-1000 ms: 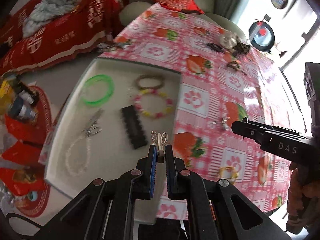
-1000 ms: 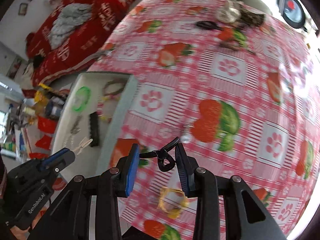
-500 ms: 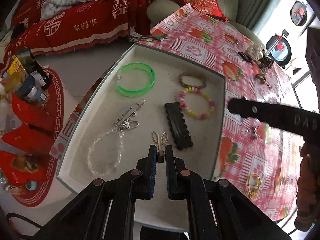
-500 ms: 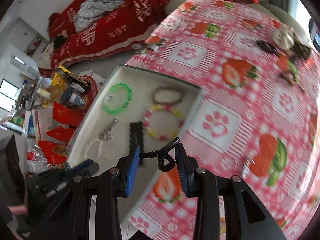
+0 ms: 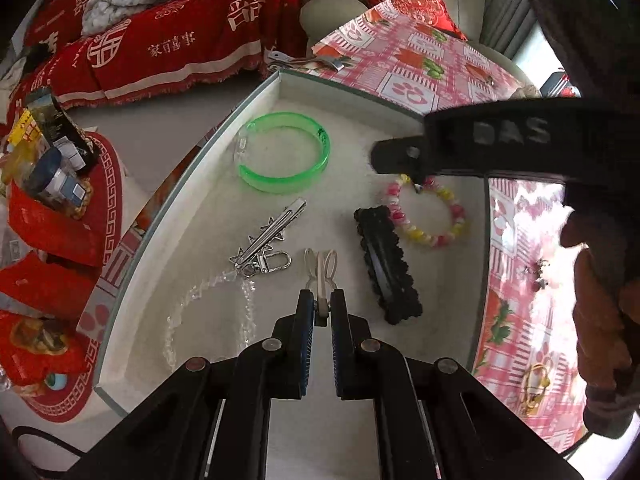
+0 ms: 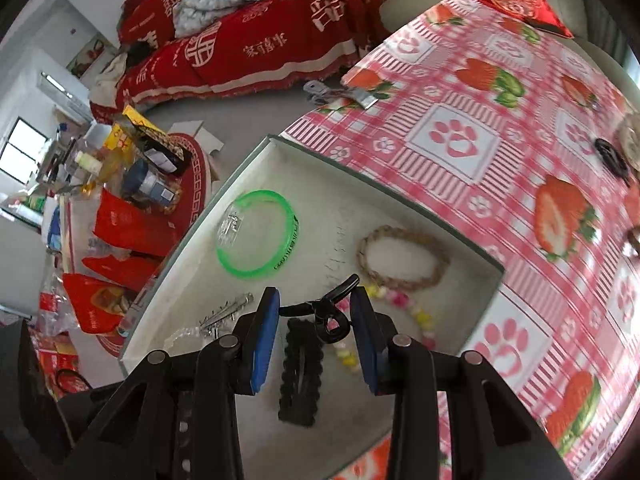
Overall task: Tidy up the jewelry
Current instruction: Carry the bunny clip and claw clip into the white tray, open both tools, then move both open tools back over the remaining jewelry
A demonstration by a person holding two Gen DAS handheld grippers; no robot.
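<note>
Both grippers have travelled from over the tablecloth to above the white tray (image 5: 192, 168), which now fills each view. The left gripper (image 5: 321, 312) is clenched on a small cream hairclip (image 5: 320, 268), whose two looped prongs project forward beyond the blue-padded fingertips (image 5: 306, 304). The right gripper (image 6: 316, 312) grasps a black hair claw (image 6: 326, 312), a glossy curved piece spanning the gap between its pads.

Ahead and left of the left gripper lie a silver star clip (image 5: 268, 236) and a translucent bead chain (image 5: 208, 300); further ahead, a smooth green bangle (image 5: 284, 152). Just right of its fingers rests a black scalloped barrette (image 5: 388, 264), matte in texture, and beyond that a pink and yellow bead bracelet (image 5: 428, 216).

In the right wrist view a braided tan bracelet (image 6: 402, 258) lies ahead. In the left wrist view the right gripper's dark body hides this bracelet and the tray's far right corner. The barrette's lower end is blurred there.
</note>
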